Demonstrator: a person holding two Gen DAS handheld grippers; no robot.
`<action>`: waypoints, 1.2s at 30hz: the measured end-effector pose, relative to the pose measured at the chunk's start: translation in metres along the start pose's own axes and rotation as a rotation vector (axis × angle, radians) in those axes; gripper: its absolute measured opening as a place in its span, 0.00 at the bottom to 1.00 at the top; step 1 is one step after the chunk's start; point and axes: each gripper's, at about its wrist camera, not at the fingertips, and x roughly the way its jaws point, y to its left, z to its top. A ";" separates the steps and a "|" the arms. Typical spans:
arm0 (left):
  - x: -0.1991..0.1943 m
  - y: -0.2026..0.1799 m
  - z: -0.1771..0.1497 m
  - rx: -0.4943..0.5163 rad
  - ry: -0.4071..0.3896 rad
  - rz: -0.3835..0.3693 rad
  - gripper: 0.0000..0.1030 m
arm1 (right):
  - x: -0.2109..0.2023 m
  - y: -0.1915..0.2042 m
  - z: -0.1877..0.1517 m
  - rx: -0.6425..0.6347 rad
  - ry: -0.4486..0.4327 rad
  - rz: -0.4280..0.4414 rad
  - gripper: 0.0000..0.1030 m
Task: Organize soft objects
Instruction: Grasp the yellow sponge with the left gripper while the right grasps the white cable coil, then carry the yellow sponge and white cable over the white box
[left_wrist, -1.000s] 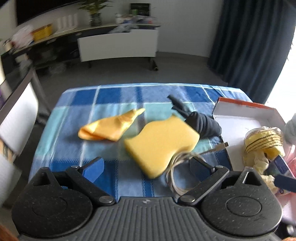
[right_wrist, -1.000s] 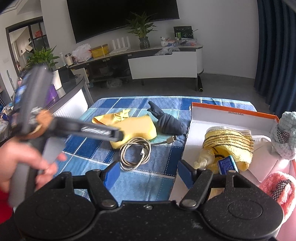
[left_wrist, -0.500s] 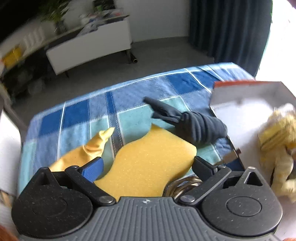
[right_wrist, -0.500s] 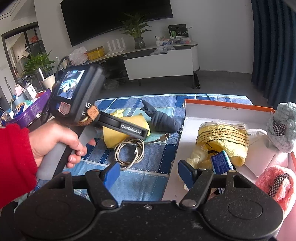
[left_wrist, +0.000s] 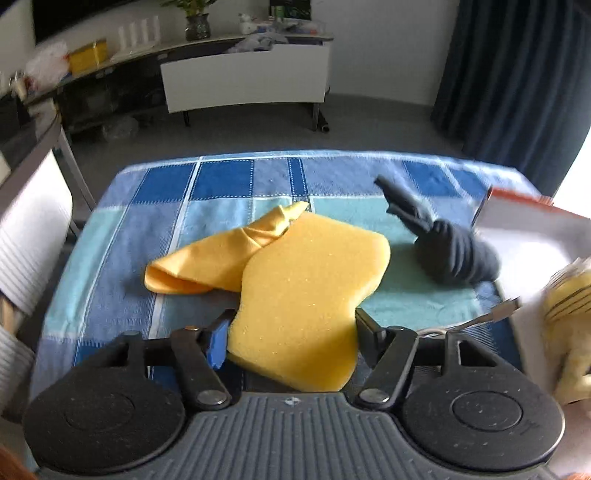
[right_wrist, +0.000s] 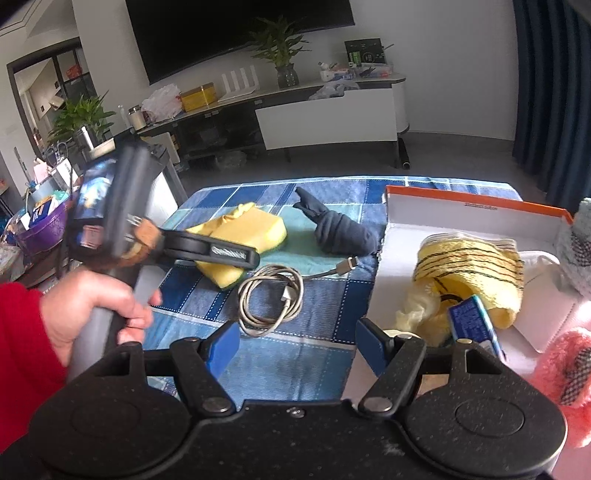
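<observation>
A yellow sponge (left_wrist: 306, 295) lies on the blue checked cloth (left_wrist: 147, 206), and its near end sits between the fingers of my left gripper (left_wrist: 290, 338). The fingers touch its sides but stand wide, so the gripper is open. A yellow cloth (left_wrist: 214, 258) lies beside the sponge on the left, and a dark sock bundle (left_wrist: 454, 254) on the right. My right gripper (right_wrist: 297, 341) is open and empty above the cloth's near edge. The sponge (right_wrist: 243, 236), the sock bundle (right_wrist: 343, 232) and the left gripper (right_wrist: 255, 258) also show in the right wrist view.
A white box with an orange rim (right_wrist: 476, 210) stands at the right and holds a yellow striped knit (right_wrist: 469, 273), a blue packet (right_wrist: 476, 325) and a pink fluffy item (right_wrist: 561, 365). A coiled cable (right_wrist: 271, 299) lies on the cloth. A white chair (left_wrist: 29, 236) stands at the left.
My left gripper has moved forward and down, so that the sponge now lies between its fingers. My right gripper has stayed nearly still.
</observation>
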 end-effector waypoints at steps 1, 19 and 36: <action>-0.004 0.004 -0.003 -0.022 -0.004 -0.012 0.64 | 0.003 0.001 0.000 0.000 0.006 0.005 0.81; -0.081 0.049 -0.054 -0.233 -0.077 0.088 0.63 | 0.103 0.044 0.018 -0.043 0.105 -0.088 0.92; -0.113 0.040 -0.070 -0.267 -0.135 0.045 0.63 | 0.021 0.066 0.009 -0.160 -0.020 -0.057 0.75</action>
